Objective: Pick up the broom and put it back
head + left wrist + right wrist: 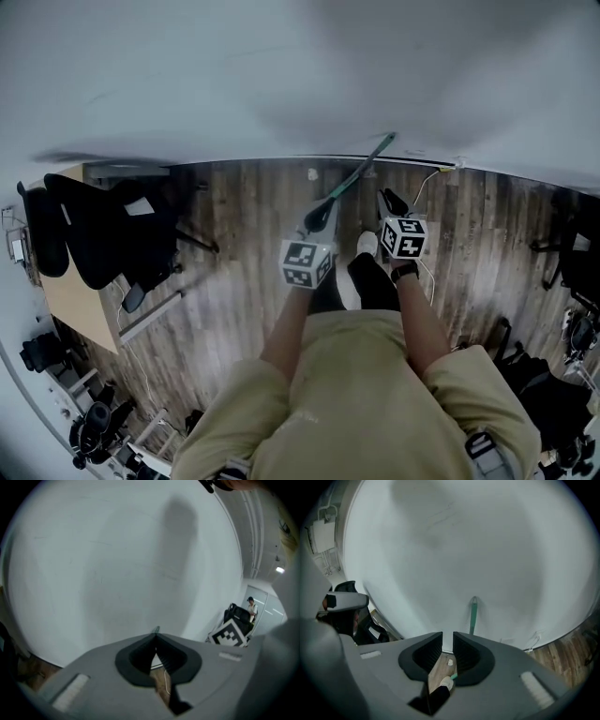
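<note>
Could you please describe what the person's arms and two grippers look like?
The left gripper and right gripper are grey with black ribbed pads, and each carries a cube of black-and-white square markers. The person wears short beige sleeves and a dark band on the right wrist.

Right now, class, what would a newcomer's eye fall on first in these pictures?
The green-handled broom leans against the white wall straight ahead. In front of it the left claw and right claw hang over the wooden floor; a black chair sits at left.
</note>
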